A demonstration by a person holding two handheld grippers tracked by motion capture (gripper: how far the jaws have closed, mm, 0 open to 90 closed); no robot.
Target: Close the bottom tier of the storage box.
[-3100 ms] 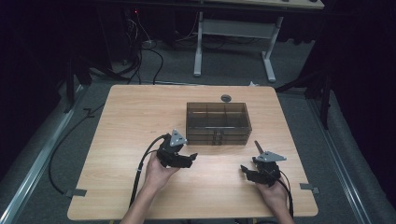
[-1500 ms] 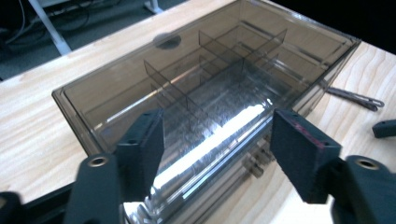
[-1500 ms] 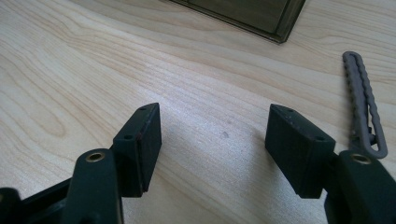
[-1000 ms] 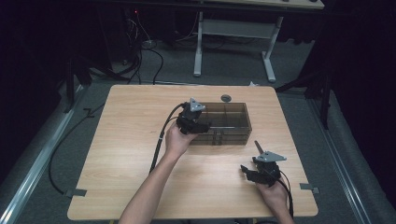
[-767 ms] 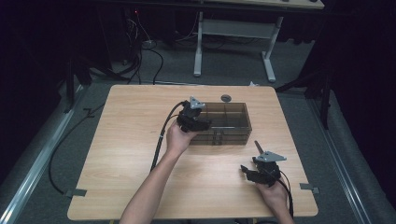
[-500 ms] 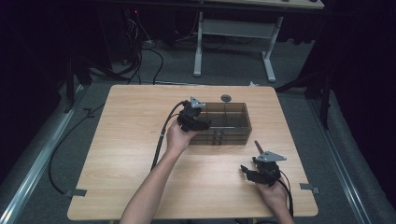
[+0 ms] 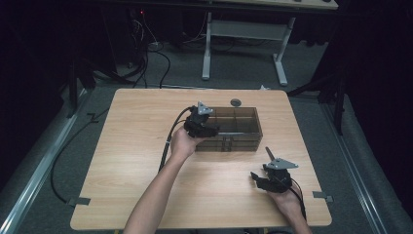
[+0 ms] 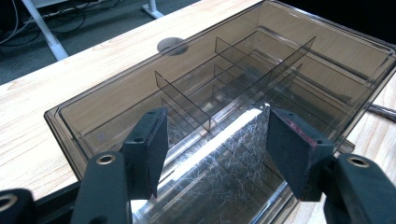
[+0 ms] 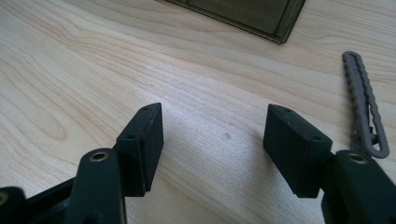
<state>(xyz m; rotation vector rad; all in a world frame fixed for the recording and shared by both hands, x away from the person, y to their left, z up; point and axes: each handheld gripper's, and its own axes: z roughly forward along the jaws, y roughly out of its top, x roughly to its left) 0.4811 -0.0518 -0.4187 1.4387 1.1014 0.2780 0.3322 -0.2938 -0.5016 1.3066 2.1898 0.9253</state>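
A smoky clear plastic box [image 7: 236, 127] with thin inner dividers sits toward the far side of the worktop [image 7: 126, 146]. The left tongs [image 8: 215, 140] hang wide over its near end, jaws empty. The right tongs [image 9: 212, 135], also wide and empty, rest near a grey clip [image 9: 364, 102]. The box looks light, stiff, slick; its rim seems the safest hold.
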